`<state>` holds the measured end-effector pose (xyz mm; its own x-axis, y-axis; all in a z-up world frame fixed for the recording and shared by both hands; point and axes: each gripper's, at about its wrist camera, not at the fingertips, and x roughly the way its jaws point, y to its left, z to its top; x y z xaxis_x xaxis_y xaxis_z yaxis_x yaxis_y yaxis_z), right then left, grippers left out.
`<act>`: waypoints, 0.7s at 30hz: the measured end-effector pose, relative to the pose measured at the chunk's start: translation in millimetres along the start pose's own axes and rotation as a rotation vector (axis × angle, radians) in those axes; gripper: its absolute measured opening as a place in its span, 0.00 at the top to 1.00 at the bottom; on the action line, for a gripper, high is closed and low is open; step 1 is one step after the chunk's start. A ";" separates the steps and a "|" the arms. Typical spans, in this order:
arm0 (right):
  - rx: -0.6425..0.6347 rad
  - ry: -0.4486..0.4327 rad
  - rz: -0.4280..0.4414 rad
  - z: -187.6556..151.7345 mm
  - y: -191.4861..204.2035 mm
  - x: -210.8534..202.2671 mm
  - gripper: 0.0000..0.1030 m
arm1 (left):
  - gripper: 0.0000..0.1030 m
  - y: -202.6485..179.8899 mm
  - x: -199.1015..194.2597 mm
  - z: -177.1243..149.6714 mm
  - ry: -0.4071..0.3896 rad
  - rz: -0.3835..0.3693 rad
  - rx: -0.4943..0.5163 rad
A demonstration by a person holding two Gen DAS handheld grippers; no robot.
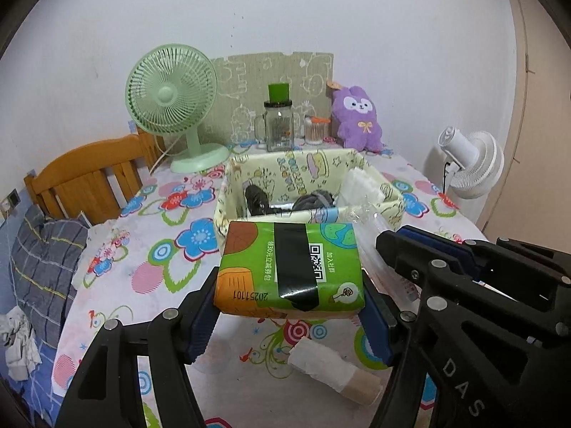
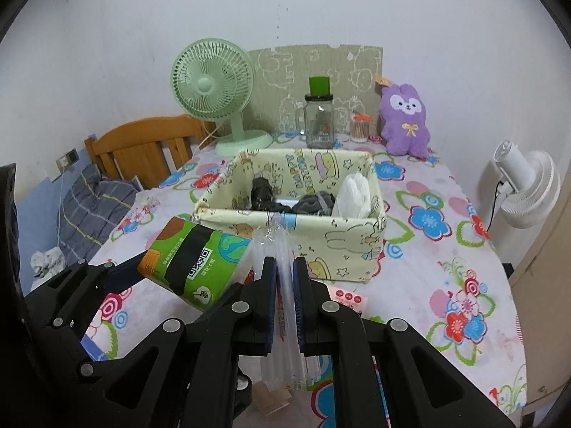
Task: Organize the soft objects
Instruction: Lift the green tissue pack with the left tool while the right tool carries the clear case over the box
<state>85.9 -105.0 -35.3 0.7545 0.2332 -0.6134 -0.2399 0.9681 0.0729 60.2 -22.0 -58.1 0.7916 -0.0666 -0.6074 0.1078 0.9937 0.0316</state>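
My left gripper (image 1: 289, 306) clamps the green tissue pack (image 1: 289, 267), right gripper (image 2: 284, 285) pinches a clear plastic sleeve (image 2: 282, 249), both just before the yellow fabric box (image 2: 339, 239).

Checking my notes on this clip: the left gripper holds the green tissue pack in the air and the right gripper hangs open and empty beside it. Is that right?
Not quite. The left gripper does hold the green tissue pack in the air, but the right gripper is not open and empty: the right wrist view shows it shut on a clear plastic bag.
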 end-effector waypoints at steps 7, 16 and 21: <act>-0.003 -0.039 -0.013 11.7 1.2 -20.3 0.89 | 0.30 -4.3 -17.9 14.2 -0.040 0.014 0.011; 0.000 -0.076 -0.039 27.9 0.0 -35.0 0.89 | 0.30 -4.4 -29.0 29.7 -0.077 0.020 0.005; 0.001 -0.091 -0.042 37.5 -1.2 -37.2 0.89 | 0.30 -3.7 -28.5 39.5 -0.089 0.018 -0.001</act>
<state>81.0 -111.4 16.9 0.8161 0.2000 -0.5421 -0.2063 0.9772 0.0498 61.0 -27.3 -9.6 0.8438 -0.0566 -0.5337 0.0928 0.9948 0.0412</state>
